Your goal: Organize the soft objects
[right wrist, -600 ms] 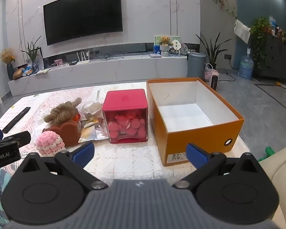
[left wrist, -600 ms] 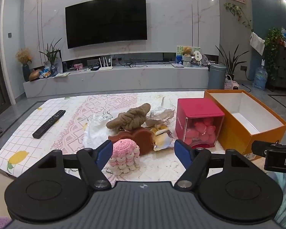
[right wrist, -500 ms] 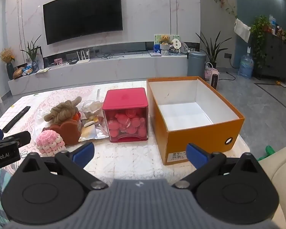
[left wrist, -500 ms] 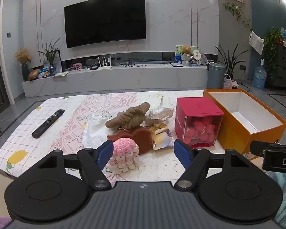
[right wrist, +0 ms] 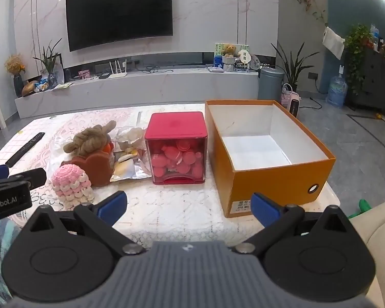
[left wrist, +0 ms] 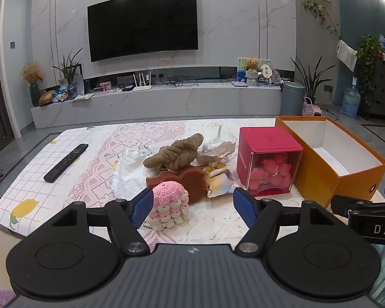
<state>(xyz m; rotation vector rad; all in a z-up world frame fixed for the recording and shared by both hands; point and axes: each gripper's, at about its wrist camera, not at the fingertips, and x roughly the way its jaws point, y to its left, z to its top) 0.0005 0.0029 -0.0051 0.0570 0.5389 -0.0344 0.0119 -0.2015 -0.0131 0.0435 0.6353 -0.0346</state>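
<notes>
Both the left gripper (left wrist: pixel 192 205) and the right gripper (right wrist: pixel 188 206) hover with jaws wide apart, empty, above the bench (right wrist: pixel 166 205); a pink crochet toy (left wrist: pixel 170 205) sits before the left.

pink crochet toy (left wrist: pixel 170 204), open left claw (left wrist: pixel 193 206) (empty)

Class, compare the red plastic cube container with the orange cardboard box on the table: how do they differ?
The red plastic cube container is closed by a red lid; the orange cardboard box is open-topped. The container holds pink round pieces; the box looks empty. The container has see-through walls and is smaller; the box is opaque and longer. Both stand upright on the table.
</notes>
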